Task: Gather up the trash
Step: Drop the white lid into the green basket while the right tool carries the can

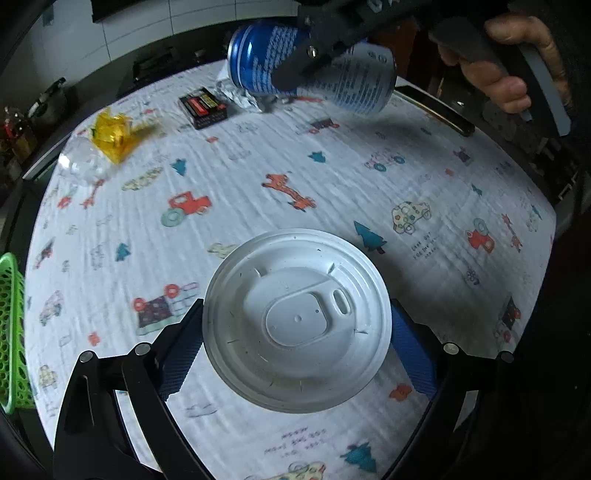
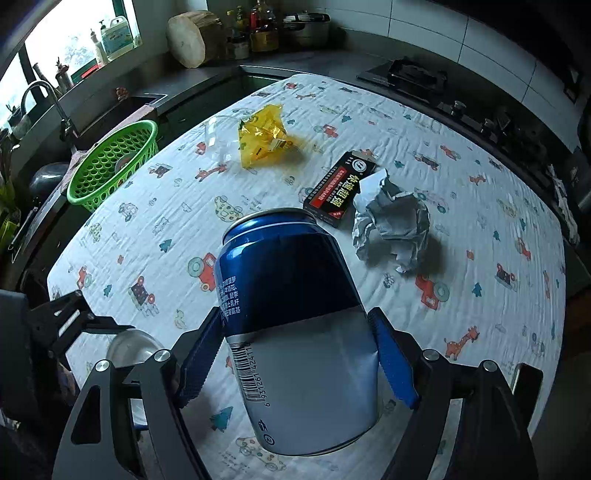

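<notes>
My left gripper (image 1: 295, 328) is shut on a white cup with a plastic lid (image 1: 297, 325), held above the cloth. My right gripper (image 2: 299, 354) is shut on a blue and silver drink can (image 2: 295, 325), lifted off the table; the can also shows in the left wrist view (image 1: 332, 74). On the cloth lie a yellow wrapper (image 2: 264, 136), a clear plastic piece (image 2: 216, 138), a black and red box (image 2: 340, 188) and a crumpled silver paper ball (image 2: 391, 221). A green basket (image 2: 112, 162) stands at the table's left edge.
The table is covered by a white cloth with cartoon prints (image 2: 480, 295). A sink with a tap (image 2: 44, 96) lies behind the basket. A stove (image 2: 413, 74) and a counter with bottles and pots (image 2: 258, 33) line the far side.
</notes>
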`<action>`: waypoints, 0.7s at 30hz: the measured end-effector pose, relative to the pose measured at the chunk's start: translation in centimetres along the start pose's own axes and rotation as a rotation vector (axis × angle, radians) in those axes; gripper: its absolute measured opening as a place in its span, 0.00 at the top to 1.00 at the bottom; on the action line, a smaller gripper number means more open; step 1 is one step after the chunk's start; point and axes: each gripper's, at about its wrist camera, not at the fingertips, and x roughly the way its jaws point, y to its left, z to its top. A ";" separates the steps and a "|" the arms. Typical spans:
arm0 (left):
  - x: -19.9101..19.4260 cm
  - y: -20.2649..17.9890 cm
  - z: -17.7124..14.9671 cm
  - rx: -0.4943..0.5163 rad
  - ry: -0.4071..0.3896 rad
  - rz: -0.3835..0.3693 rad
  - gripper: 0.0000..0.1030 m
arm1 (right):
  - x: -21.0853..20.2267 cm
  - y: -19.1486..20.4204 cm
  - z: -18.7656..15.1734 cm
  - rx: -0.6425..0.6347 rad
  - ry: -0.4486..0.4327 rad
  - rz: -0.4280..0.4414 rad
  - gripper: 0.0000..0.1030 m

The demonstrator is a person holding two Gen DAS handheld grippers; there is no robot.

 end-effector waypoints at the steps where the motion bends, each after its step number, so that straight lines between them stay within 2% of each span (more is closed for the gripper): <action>1: -0.4 0.2 0.0 -0.002 -0.008 0.008 0.11 | 0.0 0.2 0.1 -0.003 -0.002 0.000 0.27; 10: -4.1 3.3 0.1 -0.062 -0.075 0.081 0.11 | 0.0 2.7 1.6 -0.037 -0.011 0.013 0.27; 21: -10.1 10.6 -1.1 -0.206 -0.171 0.223 0.11 | 0.6 7.8 4.7 -0.104 -0.031 0.064 0.27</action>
